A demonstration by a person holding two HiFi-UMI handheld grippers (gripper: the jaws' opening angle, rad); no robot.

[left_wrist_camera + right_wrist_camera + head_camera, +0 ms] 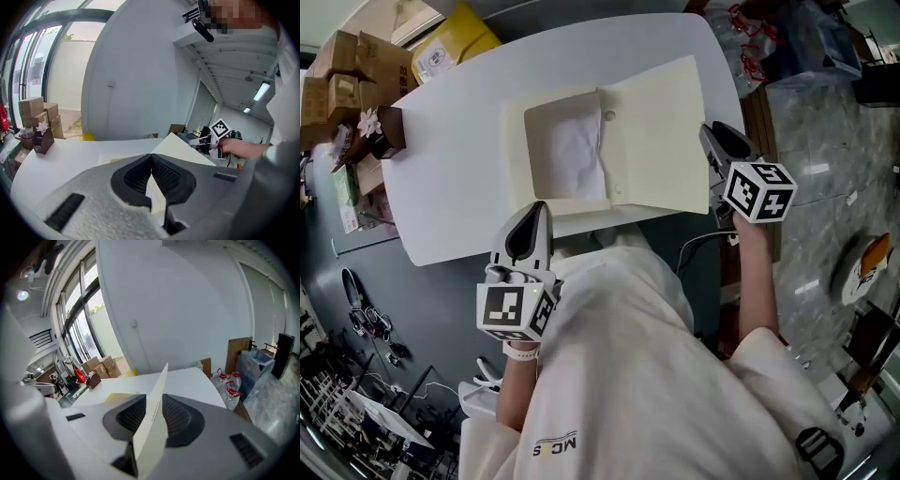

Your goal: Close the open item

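Observation:
A cream cardboard box lies open on the white table, with white tissue paper inside. Its lid is folded out to the right, lying nearly flat. My right gripper is at the lid's right edge. In the right gripper view the lid edge stands between the jaws of the right gripper, which are apart with a gap beside the card. My left gripper is at the box's front edge, its tips together. Cream card shows in the hollow behind them.
Brown cartons and a small dark box with a flower sit at the table's left end. A yellow parcel lies beyond the far edge. Red-handled water bottles stand on the floor to the right.

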